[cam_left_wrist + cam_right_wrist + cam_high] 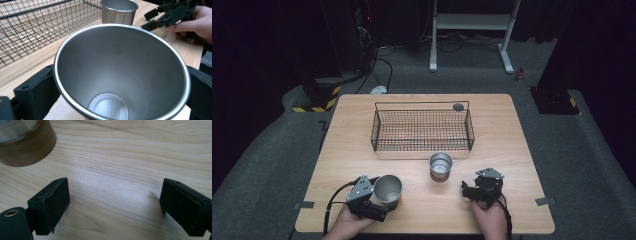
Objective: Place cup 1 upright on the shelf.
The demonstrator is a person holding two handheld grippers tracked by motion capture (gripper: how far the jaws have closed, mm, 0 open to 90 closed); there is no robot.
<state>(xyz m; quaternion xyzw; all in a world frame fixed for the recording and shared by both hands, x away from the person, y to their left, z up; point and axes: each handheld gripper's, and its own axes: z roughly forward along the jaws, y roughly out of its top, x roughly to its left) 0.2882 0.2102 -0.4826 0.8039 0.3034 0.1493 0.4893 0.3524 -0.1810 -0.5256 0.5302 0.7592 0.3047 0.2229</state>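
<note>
A steel cup [387,189], empty and tilted with its mouth toward me, is held at the table's front left. My left gripper [384,198] is shut on its sides; in the left gripper view the cup [120,75] sits between the two black jaws and I look straight into it. A second steel cup [440,164] [119,11] stands upright mid-table, just in front of the wire basket [422,148]. My right gripper [468,192] [115,205] rests low over bare wood to the right of that cup, open, with nothing between its jaws. The cup's base [25,145] shows at upper left.
The black wire basket [37,22] lies across the middle back of the wooden table [512,150]. A small dark round object [458,106] sits at the basket's back right corner. Grey tape tabs [305,204] mark the front edges. The right gripper [162,17] lies beyond the held cup.
</note>
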